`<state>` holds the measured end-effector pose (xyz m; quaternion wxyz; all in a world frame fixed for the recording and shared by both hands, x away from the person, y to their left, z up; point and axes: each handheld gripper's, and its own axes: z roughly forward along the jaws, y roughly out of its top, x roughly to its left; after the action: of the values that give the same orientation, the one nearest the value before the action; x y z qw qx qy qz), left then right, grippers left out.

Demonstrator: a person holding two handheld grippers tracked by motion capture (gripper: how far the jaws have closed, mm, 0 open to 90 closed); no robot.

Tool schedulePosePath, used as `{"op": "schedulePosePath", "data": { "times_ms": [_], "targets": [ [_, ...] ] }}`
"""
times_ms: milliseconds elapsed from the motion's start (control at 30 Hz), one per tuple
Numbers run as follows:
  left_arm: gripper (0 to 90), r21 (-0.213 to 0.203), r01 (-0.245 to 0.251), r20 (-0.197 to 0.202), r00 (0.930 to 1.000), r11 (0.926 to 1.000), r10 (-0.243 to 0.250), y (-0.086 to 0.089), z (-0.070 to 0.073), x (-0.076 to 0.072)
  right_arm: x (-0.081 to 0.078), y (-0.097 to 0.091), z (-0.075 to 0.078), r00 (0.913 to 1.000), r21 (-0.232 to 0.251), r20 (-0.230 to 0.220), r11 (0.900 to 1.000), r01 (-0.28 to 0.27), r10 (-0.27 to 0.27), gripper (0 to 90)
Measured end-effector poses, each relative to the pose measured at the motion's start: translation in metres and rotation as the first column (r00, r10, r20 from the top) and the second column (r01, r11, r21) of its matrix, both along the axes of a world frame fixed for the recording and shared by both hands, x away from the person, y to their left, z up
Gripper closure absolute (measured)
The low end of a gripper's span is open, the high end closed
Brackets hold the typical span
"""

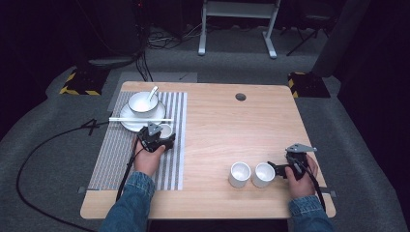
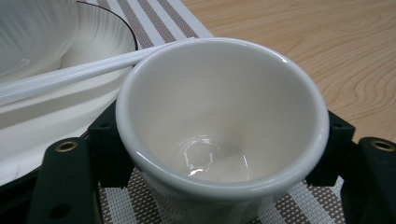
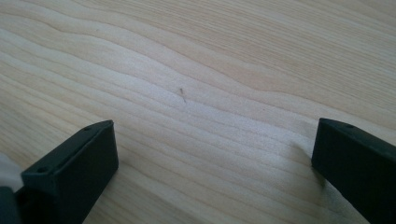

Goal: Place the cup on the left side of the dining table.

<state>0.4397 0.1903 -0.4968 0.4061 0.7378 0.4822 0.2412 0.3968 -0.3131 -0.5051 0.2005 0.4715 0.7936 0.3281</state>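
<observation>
Striped matting (image 1: 111, 159) covers the left part of the wooden surface (image 1: 217, 125), and the left gripper (image 1: 157, 137) works over its far half, its fingers (image 2: 105, 149) clenched on either side of a small white cup (image 2: 219, 126). The cup is plain, glossy and unmarked, wider at the rim than at the base, empty, with light glinting on its bottom. Just beyond the left fingers lies a white plate (image 1: 126, 122) with a thin dark rim line, carrying a white bowl (image 1: 142, 103) with a spoon (image 1: 153, 92) leaning in it; a long white stick (image 1: 140, 119), perhaps chopsticks, lies across the plate's near edge and passes just behind the cup's rim. In the left gripper view the room on the plate side of the cup is tight, while bare matting and then open wood lie on the other side. No brand, label or writing can be read anywhere. The middle of the surface is bare wood up to a dark round hole (image 1: 240, 96) near the far edge. Toward the near right, two more white cups (image 1: 240, 174) (image 1: 263, 174) stand side by side, almost touching. The right gripper (image 1: 278, 170) sits just to the right of them, its fingers (image 3: 74, 163) released and spread wide over empty wood grain, close to the surface's right and near edges.
</observation>
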Motion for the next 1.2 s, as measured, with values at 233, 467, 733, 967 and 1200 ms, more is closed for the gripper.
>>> {"op": "schedulePosePath", "data": {
  "times_ms": [233,467,733,967,1200],
  "targets": [
    [21.9,0.018,-0.037,0.004,0.9993,0.9992,0.037,-0.002,0.002,-0.001,0.0,0.0,0.0,1.0,-0.001,-0.001,1.0,-0.001,0.001,0.3],
    [20.4,0.017,-0.057,-0.011,0.9983,0.9982,0.057,-0.003,0.004,-0.002,0.0,0.0,0.0,1.0,0.0,0.0,1.0,0.0,0.0,0.3],
    [19.3,-0.009,-0.058,0.048,0.9971,0.9983,0.058,-0.001,0.029,-0.013,0.0,0.0,0.0,1.0,0.0,-0.001,1.0,0.0,0.0,0.3],
    [19.2,-0.003,-0.056,0.056,0.9969,0.9984,0.056,0.003,0.041,-0.026,0.0,0.0,0.0,1.0,-0.001,-0.001,1.0,-0.001,0.001,0.3],
    [19.1,-0.003,-0.027,0.064,0.9976,0.9996,0.027,0.007,0.057,-0.043,0.0,0.0,0.0,1.0,0.0,0.0,1.0,0.0,0.0,0.3]
  ]
}}
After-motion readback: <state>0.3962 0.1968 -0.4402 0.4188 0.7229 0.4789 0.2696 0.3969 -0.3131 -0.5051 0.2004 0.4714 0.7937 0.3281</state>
